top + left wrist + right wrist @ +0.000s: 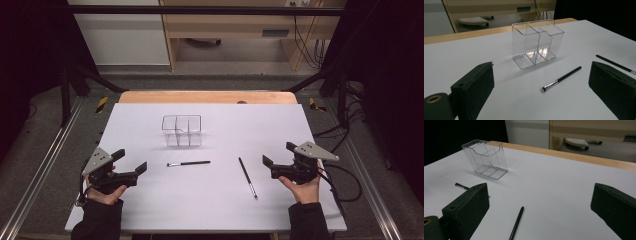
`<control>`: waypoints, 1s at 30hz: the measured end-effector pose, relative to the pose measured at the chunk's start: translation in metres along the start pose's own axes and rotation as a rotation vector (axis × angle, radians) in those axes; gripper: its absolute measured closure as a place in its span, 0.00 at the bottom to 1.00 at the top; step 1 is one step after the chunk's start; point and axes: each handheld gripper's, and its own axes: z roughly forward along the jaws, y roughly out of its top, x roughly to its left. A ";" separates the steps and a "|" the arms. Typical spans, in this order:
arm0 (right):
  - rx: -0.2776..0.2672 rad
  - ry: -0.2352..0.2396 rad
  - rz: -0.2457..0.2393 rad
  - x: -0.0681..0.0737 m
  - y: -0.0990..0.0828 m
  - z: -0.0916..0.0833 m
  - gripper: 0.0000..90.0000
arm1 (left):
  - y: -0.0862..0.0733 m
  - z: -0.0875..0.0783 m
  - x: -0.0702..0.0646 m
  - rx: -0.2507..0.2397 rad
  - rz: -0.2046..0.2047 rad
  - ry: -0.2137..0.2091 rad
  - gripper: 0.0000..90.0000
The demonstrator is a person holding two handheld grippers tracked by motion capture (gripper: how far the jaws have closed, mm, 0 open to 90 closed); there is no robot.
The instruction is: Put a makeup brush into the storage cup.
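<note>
A clear plastic organizer (181,131) with several compartments stands upright and empty at the middle of the white table (150,210). In front of it a slim black brush (188,163) lies crosswise, and a second black brush (248,177) lies diagonally to its right. My left gripper (131,161) hovers at the left, open and empty, facing the organizer (536,42) and the first brush (561,79). My right gripper (279,154) is held at the right, open and empty, with the second brush (516,222) just ahead of its jaws and the organizer (485,158) farther off.
A wooden strip (207,97) edges the table's far side. Metal rails (45,165) run along both sides, and black cables (345,180) trail at the right. Wooden furniture (225,30) stands on the floor beyond the table.
</note>
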 end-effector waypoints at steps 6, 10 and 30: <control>0.019 -0.012 0.003 0.000 0.000 0.000 0.03 | -0.002 0.002 -0.001 0.013 0.005 -0.001 0.06; 0.033 -0.019 0.003 0.000 0.000 0.001 0.03 | -0.003 0.003 -0.001 0.020 0.006 -0.002 0.06; 0.092 -0.043 -0.032 0.017 0.005 0.013 0.06 | -0.008 0.007 -0.002 0.056 0.010 0.001 0.06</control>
